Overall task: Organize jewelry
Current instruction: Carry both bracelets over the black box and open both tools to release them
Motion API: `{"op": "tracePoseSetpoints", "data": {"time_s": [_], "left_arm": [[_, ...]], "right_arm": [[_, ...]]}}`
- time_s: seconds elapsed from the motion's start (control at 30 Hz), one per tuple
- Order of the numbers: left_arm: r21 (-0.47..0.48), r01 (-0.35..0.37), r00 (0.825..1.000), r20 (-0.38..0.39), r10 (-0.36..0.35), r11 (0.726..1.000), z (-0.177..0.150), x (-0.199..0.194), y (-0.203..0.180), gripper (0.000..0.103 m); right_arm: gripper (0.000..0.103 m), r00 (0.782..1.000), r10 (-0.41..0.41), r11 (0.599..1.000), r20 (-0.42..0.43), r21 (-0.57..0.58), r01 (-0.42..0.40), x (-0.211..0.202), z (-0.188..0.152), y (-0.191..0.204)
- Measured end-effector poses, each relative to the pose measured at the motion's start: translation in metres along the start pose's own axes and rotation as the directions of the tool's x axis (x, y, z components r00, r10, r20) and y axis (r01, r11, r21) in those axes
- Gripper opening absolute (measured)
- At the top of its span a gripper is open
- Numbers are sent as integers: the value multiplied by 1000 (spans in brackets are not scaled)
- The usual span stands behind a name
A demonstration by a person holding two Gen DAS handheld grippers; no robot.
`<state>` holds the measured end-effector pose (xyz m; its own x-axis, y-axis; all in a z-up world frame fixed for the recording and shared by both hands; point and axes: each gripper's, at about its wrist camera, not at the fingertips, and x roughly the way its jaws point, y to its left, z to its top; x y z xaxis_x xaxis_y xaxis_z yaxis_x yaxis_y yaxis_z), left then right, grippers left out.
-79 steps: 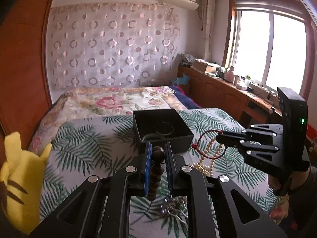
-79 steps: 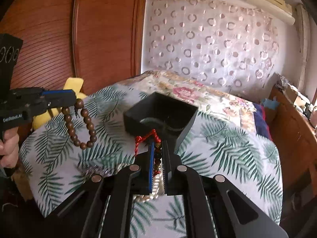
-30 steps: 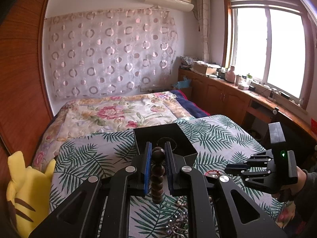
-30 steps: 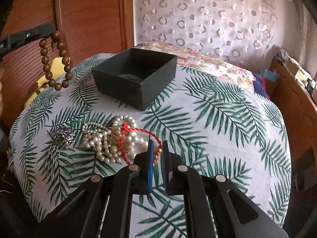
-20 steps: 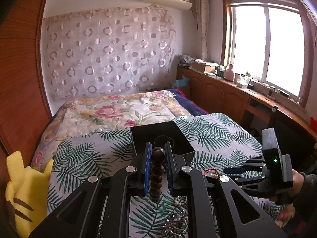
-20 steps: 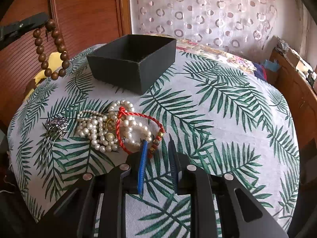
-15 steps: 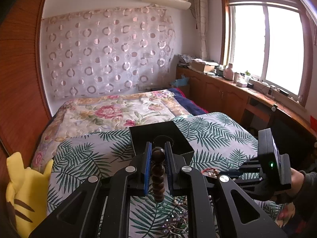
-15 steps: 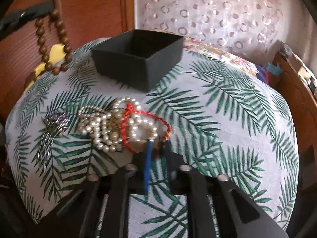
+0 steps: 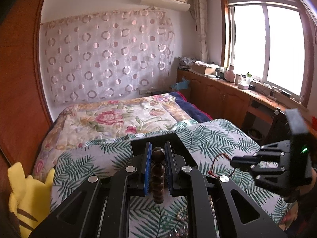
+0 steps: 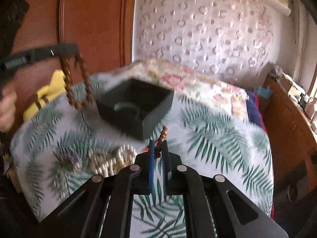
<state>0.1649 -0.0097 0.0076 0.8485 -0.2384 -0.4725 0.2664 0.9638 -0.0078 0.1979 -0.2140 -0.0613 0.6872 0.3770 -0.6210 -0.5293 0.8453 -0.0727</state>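
My left gripper (image 9: 158, 154) is shut on a brown wooden bead bracelet (image 9: 158, 176), held above the palm-leaf cloth just short of the open black box (image 9: 156, 141). In the right wrist view that bracelet (image 10: 77, 83) hangs from the left gripper (image 10: 65, 48) left of the box (image 10: 134, 107), which holds a dark bangle (image 10: 126, 107). My right gripper (image 10: 158, 144) is shut on a red cord bracelet (image 10: 161, 138) and holds it off the cloth. It also shows in the left wrist view (image 9: 233, 161) with the red cord (image 9: 218, 163) hanging. The right wrist view is blurred.
A pile of pearl strands (image 10: 111, 160) and a silver hair comb (image 10: 67, 158) lie on the cloth in front of the box. A yellow plush toy (image 9: 23, 196) sits at the bed's left edge by the wooden wardrobe (image 10: 95, 23). A wooden counter (image 9: 237, 99) runs under the window.
My right gripper opened over the pile, closed on the red cord bracelet and lifted it off the pearls. The left gripper kept holding the wooden bracelet near the box.
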Motion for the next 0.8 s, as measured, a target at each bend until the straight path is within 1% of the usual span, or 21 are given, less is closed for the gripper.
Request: {"op": "tracePoseSetpoints", "data": {"time_s": [0.1,0.23,0.3,0.37,0.5,0.57,0.6,0.63,0.67,0.8], "left_arm": [[2,-4,1000,1,4,1000,9,11,2,12],[8,-11,1000,-12,11,1000,19,31,4,12],[9,-16,1000,-19,16,1000,21,39,6,12],[6,-20,999,-30,20,1000,22,49,9,12],[1,-24,998,-51,24,1000,22,67,12,12],[2,-26,998,-64,26,1000,22,76,13,12],[2,-27,997,-68,27,1000,22,80,14,12],[2,-28,997,-74,28,1000,22,84,14,12],[3,-29,996,-80,29,1000,21,88,14,12],[5,-38,994,-98,39,999,19,98,15,12]], "right_arm": [[8,999,6,1000,40,9,-7,3,20,-2],[8,998,39,999,58,8,-39,17,38,1],[8,997,62,998,50,7,-63,28,45,3],[9,997,64,998,36,0,-64,43,48,6],[9,996,80,997,-26,14,-80,72,48,9],[13,996,76,997,-44,21,-75,81,45,8],[21,996,77,997,-49,26,-76,83,44,7],[34,996,82,996,-48,31,-80,84,44,6],[37,995,89,995,-42,39,-87,83,43,4],[39,996,88,995,-22,55,-86,72,37,-4]]}}
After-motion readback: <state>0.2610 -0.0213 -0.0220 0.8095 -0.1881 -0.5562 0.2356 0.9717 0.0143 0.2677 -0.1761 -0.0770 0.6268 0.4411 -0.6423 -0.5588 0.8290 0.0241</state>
